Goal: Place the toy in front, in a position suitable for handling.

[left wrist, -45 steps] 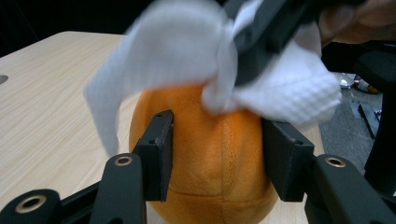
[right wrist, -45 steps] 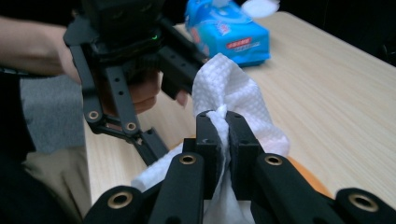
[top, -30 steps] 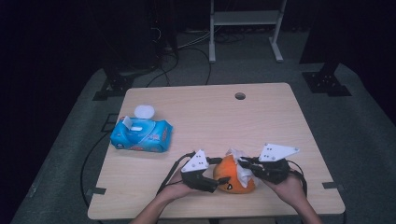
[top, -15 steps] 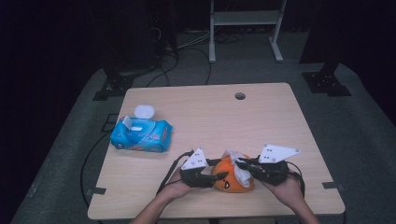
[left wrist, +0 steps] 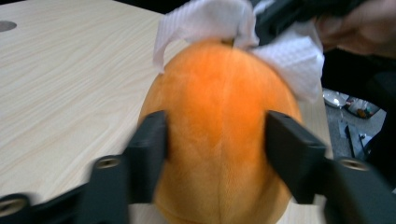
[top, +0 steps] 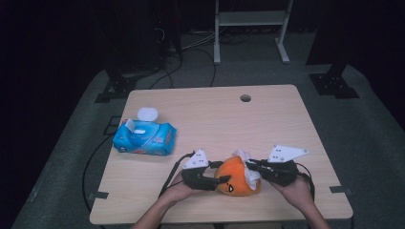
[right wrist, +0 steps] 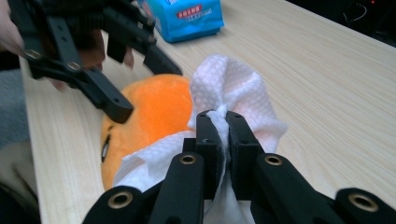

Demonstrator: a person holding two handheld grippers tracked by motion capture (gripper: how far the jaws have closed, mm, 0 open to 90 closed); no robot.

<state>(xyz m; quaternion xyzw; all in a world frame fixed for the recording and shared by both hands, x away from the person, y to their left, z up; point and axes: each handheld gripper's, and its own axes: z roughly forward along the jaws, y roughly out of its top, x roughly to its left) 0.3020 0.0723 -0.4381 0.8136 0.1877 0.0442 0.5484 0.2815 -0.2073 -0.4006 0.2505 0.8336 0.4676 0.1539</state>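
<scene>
Orange plush toy (top: pixel 236 179) is seen in the high view at the table's (top: pixel 215 119) near edge, between left gripper (top: pixel 210 180) and right gripper (top: pixel 255 169); blue wipes pack (top: pixel 144 138) lies well apart at left

Left gripper view: plush toy (left wrist: pixel 219 140) is straddled by the jaws, one on each flank, which have just been opening; pads appear touching the fur, firm grip cannot be confirmed. White wipe (left wrist: pixel 280 51) is draped over the far top

Right gripper view: jaws are clamped together on the wipe (right wrist: pixel 233 93), with the toy (right wrist: pixel 154 116) just left of and below them, so the right gripper is judged nearer for wiping
</scene>
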